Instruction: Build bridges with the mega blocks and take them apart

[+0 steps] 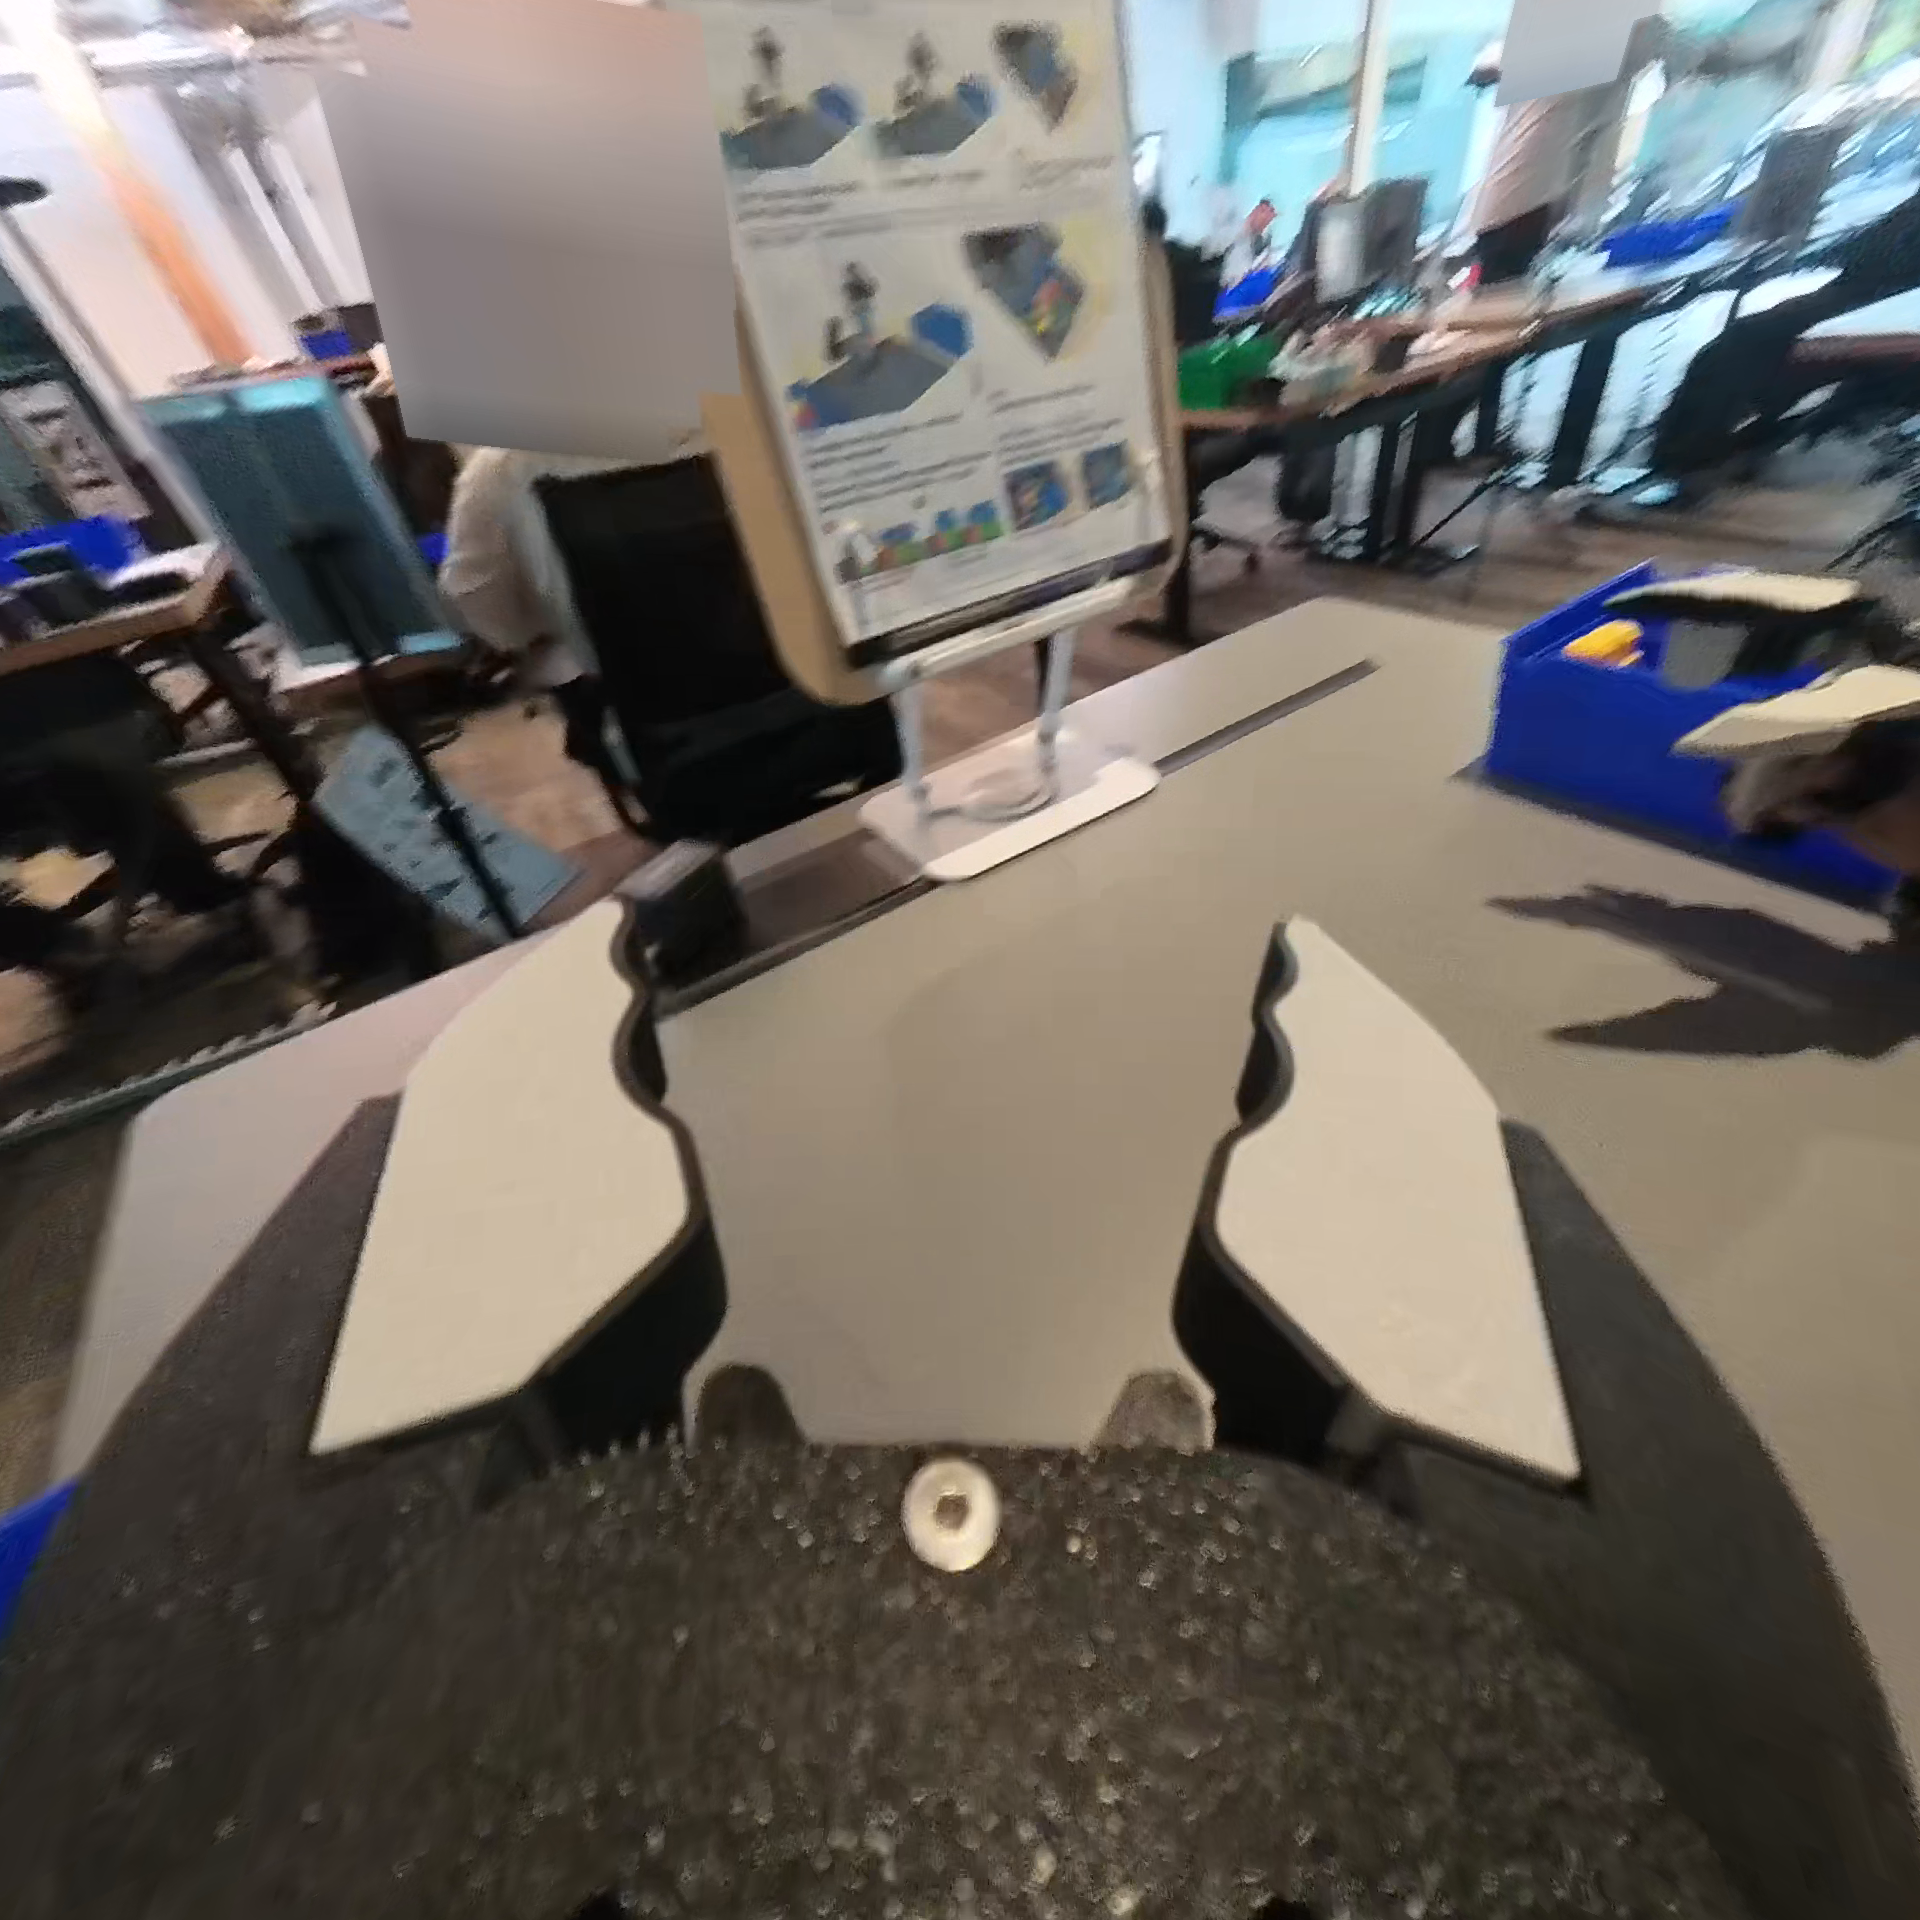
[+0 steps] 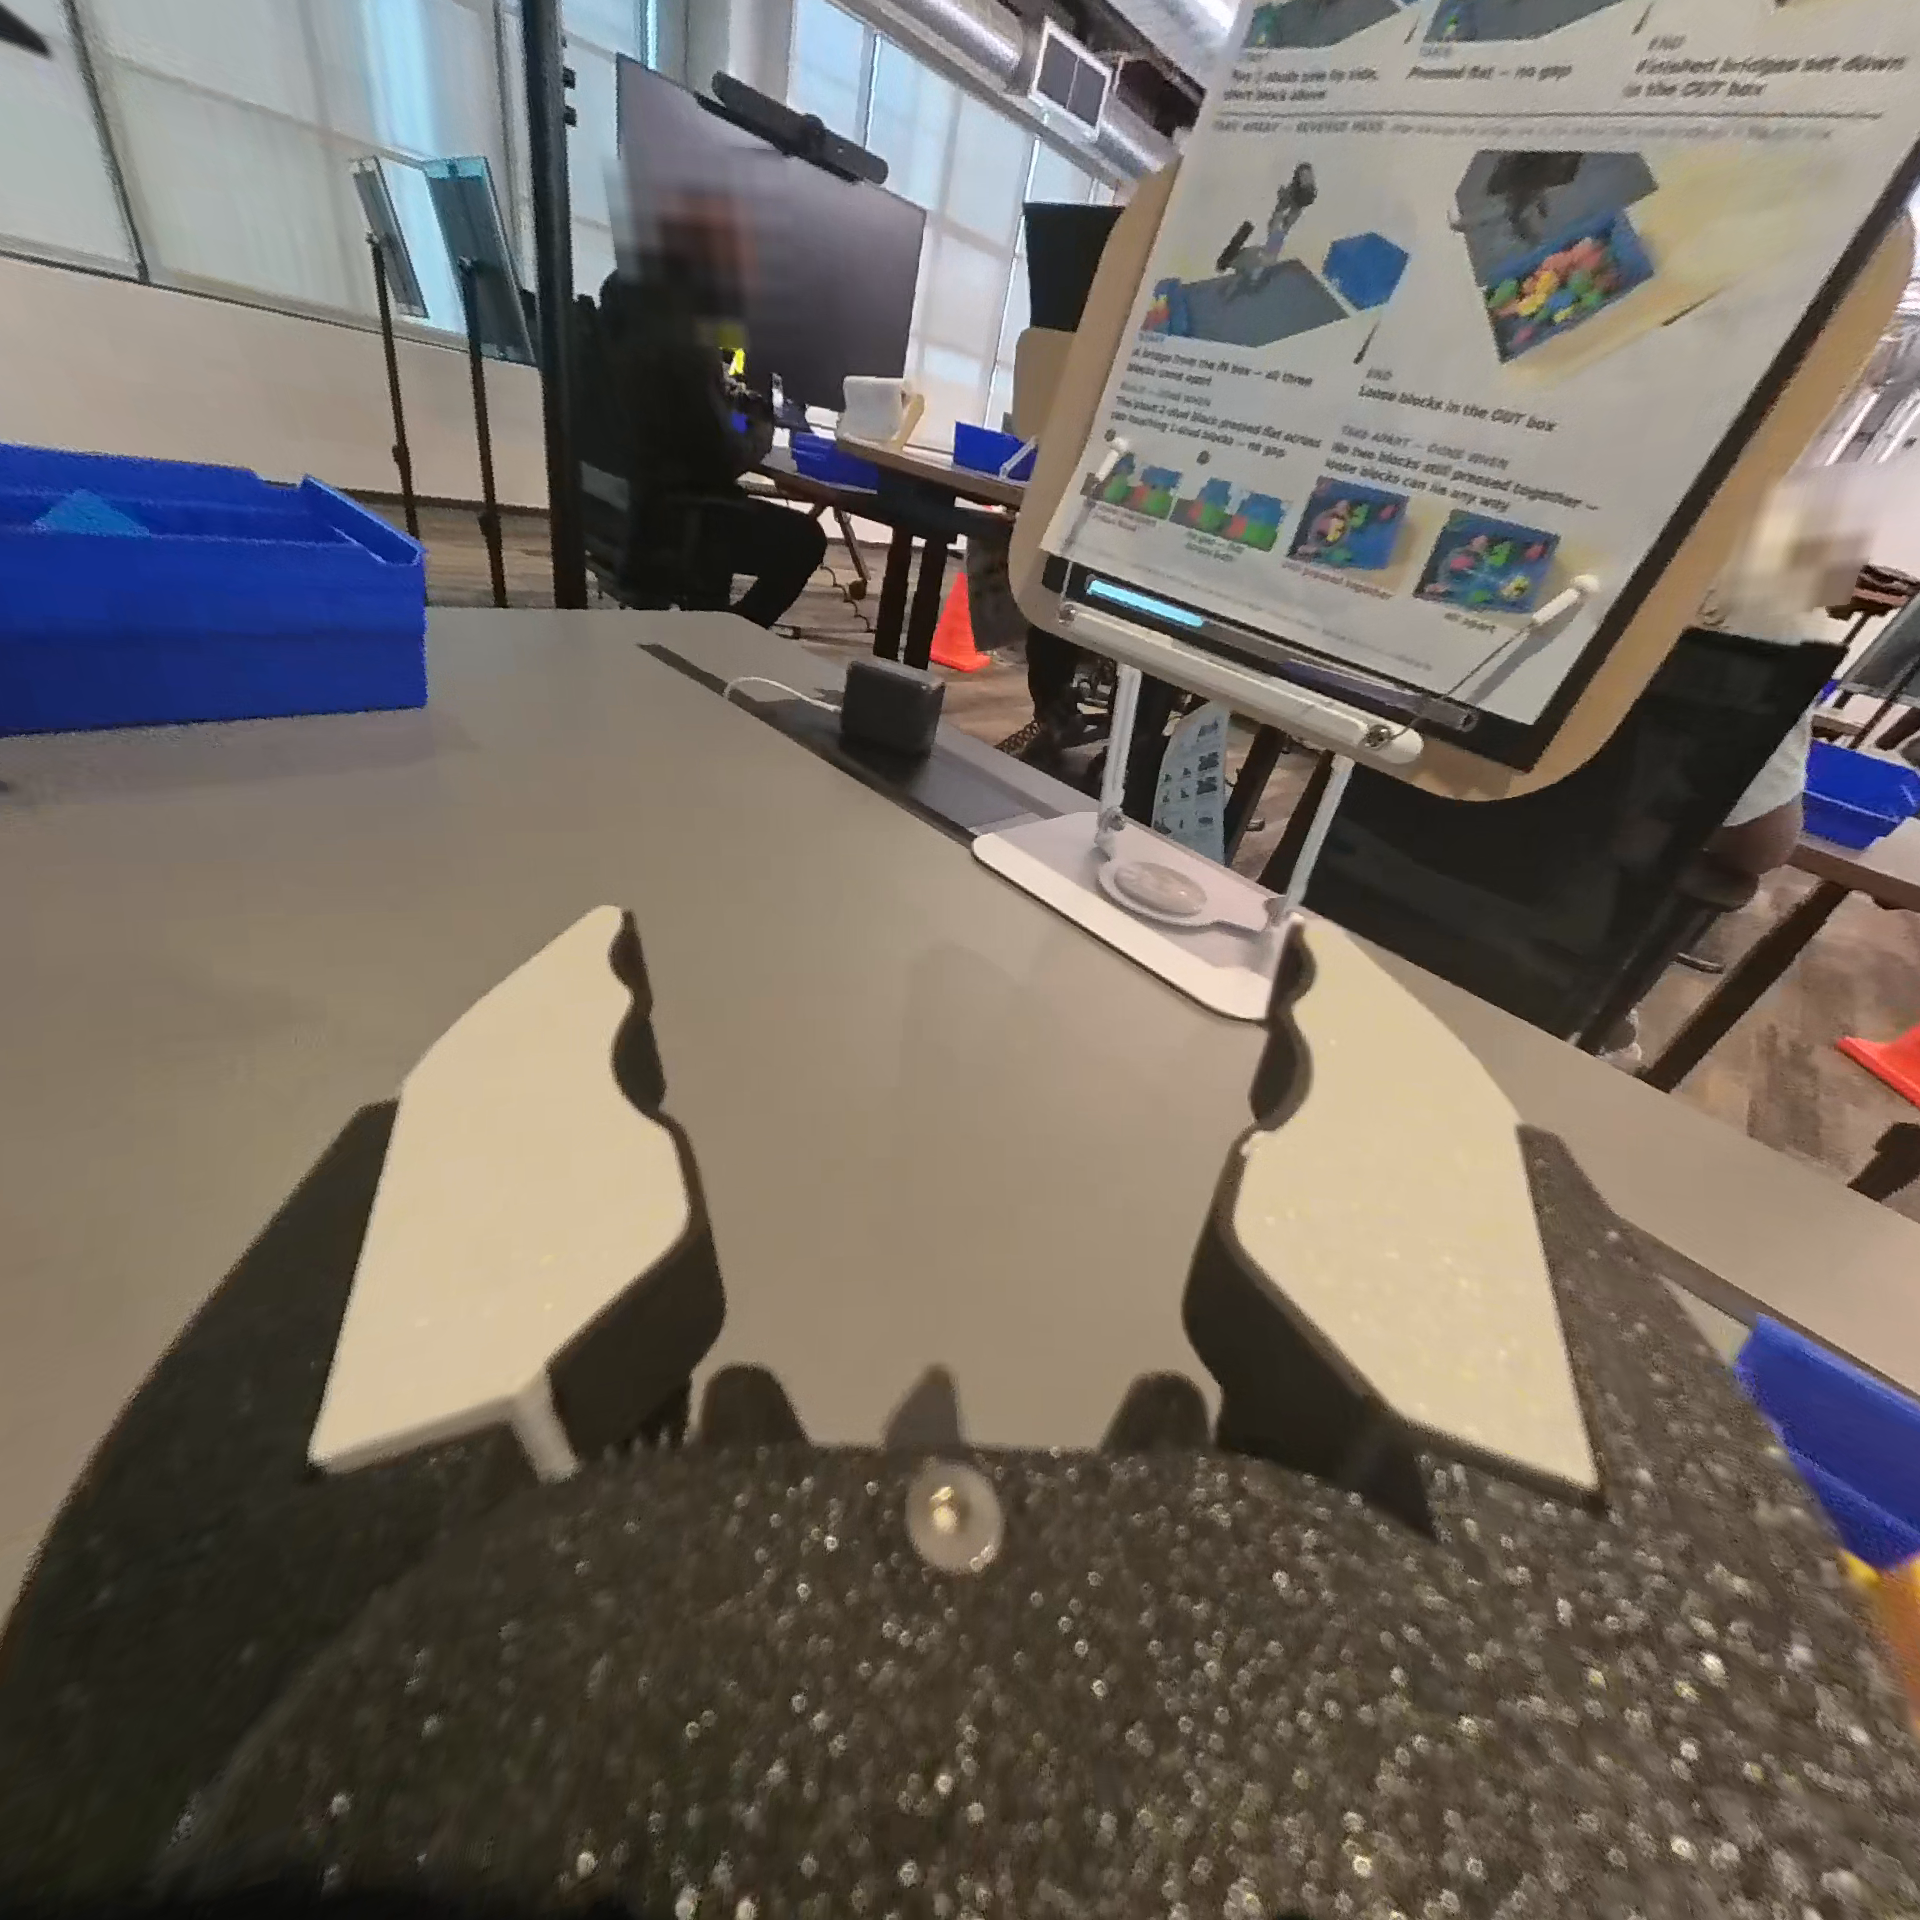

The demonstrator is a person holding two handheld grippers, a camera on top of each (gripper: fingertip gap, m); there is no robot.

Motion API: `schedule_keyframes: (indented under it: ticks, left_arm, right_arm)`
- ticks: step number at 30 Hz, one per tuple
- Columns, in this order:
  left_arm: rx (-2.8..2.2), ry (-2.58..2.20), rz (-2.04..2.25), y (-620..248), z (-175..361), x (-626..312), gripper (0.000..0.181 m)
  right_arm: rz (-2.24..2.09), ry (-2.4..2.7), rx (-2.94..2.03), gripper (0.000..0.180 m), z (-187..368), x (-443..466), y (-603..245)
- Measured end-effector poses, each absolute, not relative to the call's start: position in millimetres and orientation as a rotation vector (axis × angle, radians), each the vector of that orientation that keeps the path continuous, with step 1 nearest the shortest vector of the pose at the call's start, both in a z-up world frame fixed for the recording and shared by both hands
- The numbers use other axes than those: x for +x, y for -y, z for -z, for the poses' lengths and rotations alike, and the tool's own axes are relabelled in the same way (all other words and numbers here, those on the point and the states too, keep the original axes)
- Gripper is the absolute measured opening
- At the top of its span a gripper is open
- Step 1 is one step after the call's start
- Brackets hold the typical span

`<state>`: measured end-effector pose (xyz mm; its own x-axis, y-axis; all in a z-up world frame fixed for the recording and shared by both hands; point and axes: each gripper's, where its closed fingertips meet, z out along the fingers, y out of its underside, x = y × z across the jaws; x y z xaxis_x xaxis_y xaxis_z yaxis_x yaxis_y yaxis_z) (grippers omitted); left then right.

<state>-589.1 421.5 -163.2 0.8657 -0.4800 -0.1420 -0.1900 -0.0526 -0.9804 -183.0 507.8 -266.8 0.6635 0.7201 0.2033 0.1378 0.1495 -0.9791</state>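
My left gripper (image 1: 951,935) is open and empty above the bare grey table (image 1: 956,1143). My right gripper (image 2: 956,925) is open and empty over the same table (image 2: 416,883). It also shows in the left wrist view (image 1: 1766,665), at the far right in front of a blue bin (image 1: 1579,717) that holds a yellow block (image 1: 1605,642). Another blue bin (image 2: 208,613) sits at the far left of the right wrist view, with a blue piece (image 2: 88,512) inside. No block lies between either gripper's fingers.
A tablet on a white stand (image 1: 997,800) (image 2: 1164,894) stands at the table's far edge, beside a small black box (image 2: 891,717) (image 1: 686,904) on a cable slot. A blue bin edge (image 2: 1839,1444) shows at lower right. Desks, chairs and people lie beyond.
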Motion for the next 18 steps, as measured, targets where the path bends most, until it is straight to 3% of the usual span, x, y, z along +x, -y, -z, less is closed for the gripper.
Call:
schedule_keyframes:
  ticks: [2,7,10,18]
  left_arm:
    - [-1.715,-0.503,0.166,-412.3,166.7,-630.8,0.108]
    - [-1.971,-0.405,0.011,-385.8,188.3,-730.0,0.099]
    - [-2.101,-0.407,0.061,-369.1,212.6,-754.3,0.072]
    - [-2.364,-0.382,0.126,-367.3,283.9,-778.6,0.073]
  right_arm:
    - [-0.494,0.808,-1.390,0.106,270.2,-186.1,-506.7]
    - [-0.525,0.931,-1.368,0.065,280.8,-200.7,-495.3]
    - [-0.524,0.992,-1.339,0.052,283.8,-209.0,-488.0]
    - [-0.532,1.019,-1.347,0.047,292.0,-214.8,-486.9]
